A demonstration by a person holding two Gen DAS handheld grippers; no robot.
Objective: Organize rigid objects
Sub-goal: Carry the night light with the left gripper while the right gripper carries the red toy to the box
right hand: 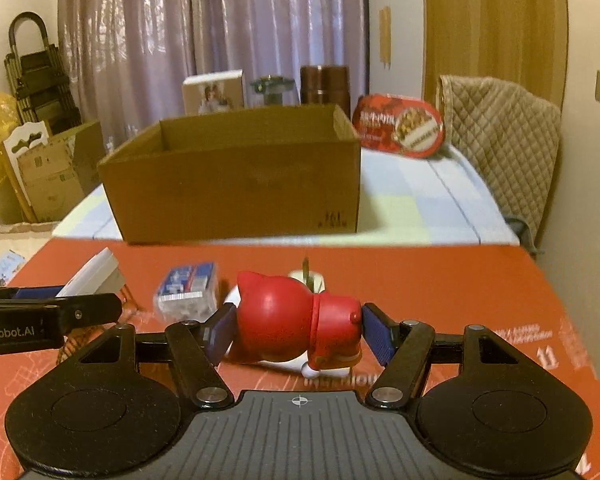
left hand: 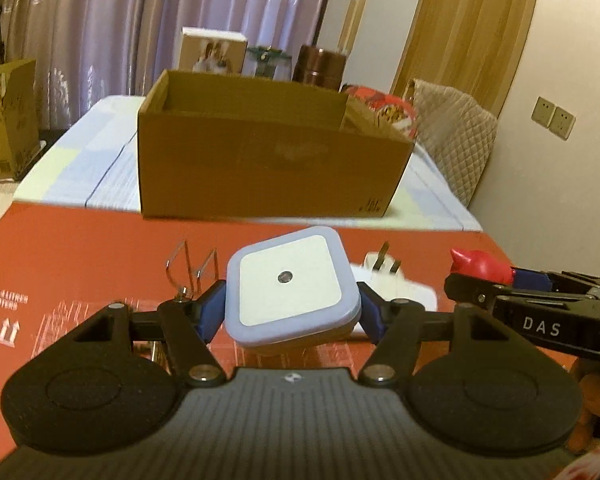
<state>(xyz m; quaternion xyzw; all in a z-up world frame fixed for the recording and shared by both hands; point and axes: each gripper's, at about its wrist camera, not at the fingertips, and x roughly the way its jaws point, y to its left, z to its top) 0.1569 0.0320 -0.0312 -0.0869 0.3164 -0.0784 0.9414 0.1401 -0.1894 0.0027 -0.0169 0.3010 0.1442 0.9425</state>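
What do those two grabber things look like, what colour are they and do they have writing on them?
Both look alike. The left gripper and right gripper have black linkage arms with silver rivets, blue pads on the fingers, two round black discs and a ribbed grey body with a small crosshair mark. White lettering runs along their sides: "DAS" on one, "enRobot.AI" on the other.

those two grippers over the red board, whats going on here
A person is tidying small items with a handheld gripper in each hand. The left gripper is clamped on a square night light, and the right gripper grips a red cat figurine. Both are lifted off the red board, facing an open cardboard box just beyond it.
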